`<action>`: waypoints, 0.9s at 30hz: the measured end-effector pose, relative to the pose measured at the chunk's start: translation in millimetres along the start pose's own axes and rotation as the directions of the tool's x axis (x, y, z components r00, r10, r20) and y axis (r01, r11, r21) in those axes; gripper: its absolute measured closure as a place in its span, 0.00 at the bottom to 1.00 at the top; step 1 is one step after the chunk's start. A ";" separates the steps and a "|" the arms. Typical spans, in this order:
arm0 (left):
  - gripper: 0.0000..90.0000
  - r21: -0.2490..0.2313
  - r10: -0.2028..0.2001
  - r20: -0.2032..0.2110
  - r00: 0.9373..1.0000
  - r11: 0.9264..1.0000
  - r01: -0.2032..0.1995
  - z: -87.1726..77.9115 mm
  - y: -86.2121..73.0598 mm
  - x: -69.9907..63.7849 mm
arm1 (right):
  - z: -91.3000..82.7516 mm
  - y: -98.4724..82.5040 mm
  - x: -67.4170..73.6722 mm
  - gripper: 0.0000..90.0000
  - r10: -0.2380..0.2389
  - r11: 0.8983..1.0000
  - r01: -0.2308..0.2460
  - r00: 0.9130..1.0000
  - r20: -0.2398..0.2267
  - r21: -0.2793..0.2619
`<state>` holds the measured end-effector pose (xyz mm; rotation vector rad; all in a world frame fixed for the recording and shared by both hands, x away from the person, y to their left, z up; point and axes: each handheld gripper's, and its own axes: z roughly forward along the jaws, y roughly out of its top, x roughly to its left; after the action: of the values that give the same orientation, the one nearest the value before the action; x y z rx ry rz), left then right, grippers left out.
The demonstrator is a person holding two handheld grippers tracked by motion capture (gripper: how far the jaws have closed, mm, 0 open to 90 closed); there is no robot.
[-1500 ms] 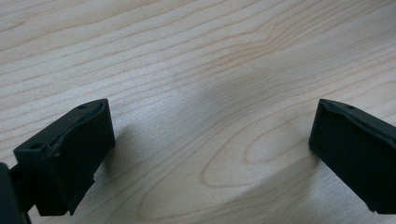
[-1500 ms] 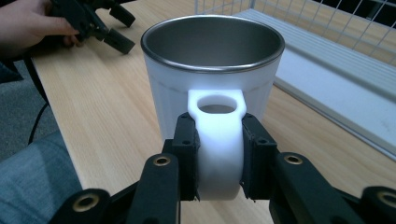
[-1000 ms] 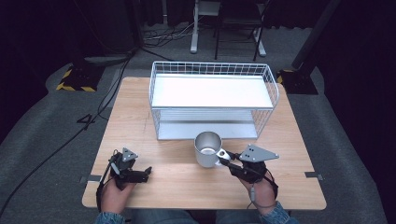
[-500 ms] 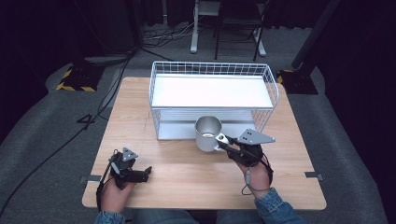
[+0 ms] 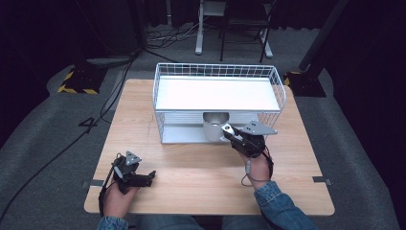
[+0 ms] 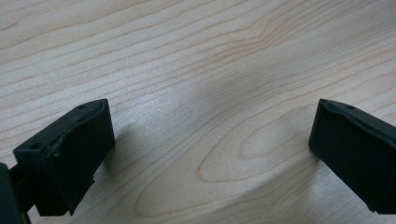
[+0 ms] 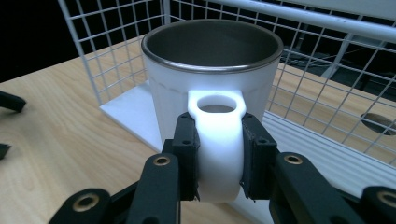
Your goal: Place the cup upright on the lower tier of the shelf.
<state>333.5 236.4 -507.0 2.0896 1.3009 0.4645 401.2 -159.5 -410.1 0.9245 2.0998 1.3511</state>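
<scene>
Right tool (image 7: 218, 158) clamps mug (image 7: 212, 79) handle; left tool (image 6: 210, 154) wide open

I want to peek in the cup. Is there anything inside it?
The mug, held by its handle in the right gripper, shows only dark metal wall inside near the rim. Its bottom is hidden, so I cannot tell whether it is empty.

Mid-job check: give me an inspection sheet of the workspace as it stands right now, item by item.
Surface: wooden table, bare in front.
Job's things: white mug, upright at the lower shelf of the wire rack; whether it rests there, cannot tell.
Clutter: nothing seen.
Grippers: right tongs shut on the mug's handle; left tongs open over bare wood.
Cables: one loops off each gripper; black ones cross the floor.
Surroundings: grey carpet, dark stands, a hazard-striped base.
</scene>
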 end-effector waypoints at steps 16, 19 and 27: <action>0.01 0.000 0.002 0.000 1.000 1.000 -0.002 0.1 0.2 0.4 | 36.7 1.6 -17.5 0.79 -0.007 1.000 0.008 0.997 0.077 -0.009; 0.01 0.000 0.002 0.000 1.000 1.000 -0.002 0.1 0.2 0.4 | 42.3 -0.1 -19.5 0.80 -0.005 1.000 0.006 0.996 0.093 -0.012; 0.01 0.001 0.003 0.000 1.000 1.000 -0.003 0.2 0.3 0.5 | 55.6 -4.9 -20.4 0.79 -0.017 1.000 0.019 0.992 0.123 -0.015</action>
<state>334.0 236.6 -506.9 2.0920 1.2988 0.4656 452.0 -143.1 -436.3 0.9556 1.9977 1.2670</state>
